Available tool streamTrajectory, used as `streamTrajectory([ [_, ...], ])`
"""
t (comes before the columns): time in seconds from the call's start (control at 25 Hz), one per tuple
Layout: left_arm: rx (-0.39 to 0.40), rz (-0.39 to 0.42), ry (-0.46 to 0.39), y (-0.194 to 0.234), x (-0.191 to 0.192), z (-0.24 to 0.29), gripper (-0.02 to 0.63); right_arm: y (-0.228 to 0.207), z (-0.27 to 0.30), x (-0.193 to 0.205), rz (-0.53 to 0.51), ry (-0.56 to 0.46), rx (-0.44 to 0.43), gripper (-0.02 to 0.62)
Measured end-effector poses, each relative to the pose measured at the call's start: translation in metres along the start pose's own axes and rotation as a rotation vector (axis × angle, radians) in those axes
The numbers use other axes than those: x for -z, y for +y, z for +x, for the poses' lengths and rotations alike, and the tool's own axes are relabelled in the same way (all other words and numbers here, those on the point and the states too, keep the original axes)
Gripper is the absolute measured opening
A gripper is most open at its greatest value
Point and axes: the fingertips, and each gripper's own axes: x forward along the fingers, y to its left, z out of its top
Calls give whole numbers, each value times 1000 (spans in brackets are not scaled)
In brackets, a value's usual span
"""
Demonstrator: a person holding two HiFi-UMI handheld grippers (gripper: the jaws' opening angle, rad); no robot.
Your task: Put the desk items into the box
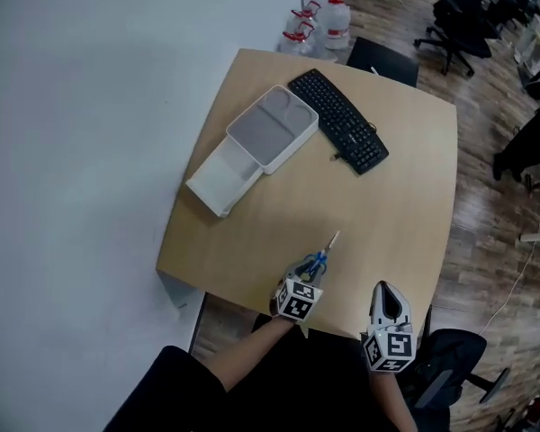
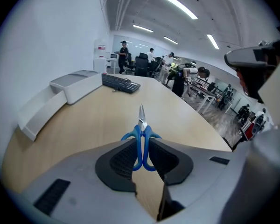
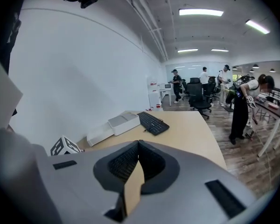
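A pair of blue-handled scissors (image 1: 324, 255) lies near the desk's front edge, blades pointing away from me. My left gripper (image 1: 310, 268) is shut on the blue handles. In the left gripper view the pads press on both sides of the scissors (image 2: 142, 125) in the left gripper (image 2: 142, 149). The white box (image 1: 292, 151) with a grey inside stands open at the desk's back left, and its lid (image 1: 221, 180) lies against its near side. My right gripper (image 1: 389, 288) hovers at the front edge, right of the left one. The right gripper (image 3: 139, 146) is shut on nothing.
A black keyboard (image 1: 339, 120) lies just right of the box, its cable trailing onto the desk. A white wall runs along the left. Water bottles (image 1: 317, 21) and a black office chair (image 1: 459, 16) stand on the wooden floor behind the desk. People stand far off in the room.
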Motion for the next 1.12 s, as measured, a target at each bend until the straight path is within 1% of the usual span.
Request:
streamTrajectory([
  [0.12,-91,-75,-38,27,-6,-12,86,12,18,-2,-36,10,-88,60],
  [0.2,-143,-111,-58,42,-9,-23,86,21,28,-2,-54,24,-139,60],
  [0.44,-231,-174,-82,76,-9,-51,86,47,46,-23,-122,36,-234,60],
  [0.52,-241,-186,-84,86,-7,-58,86,56,53,-33,-137,22,-244,60],
  [0.68,-246,-191,-96,107,-7,-70,86,75,65,-47,-127,1,-241,60],
  [0.84,-251,-196,-106,129,-6,-80,86,105,79,-48,-121,3,-251,60],
  [1.12,-272,-205,-123,177,-5,-101,86,164,100,-54,-147,-5,-295,60],
])
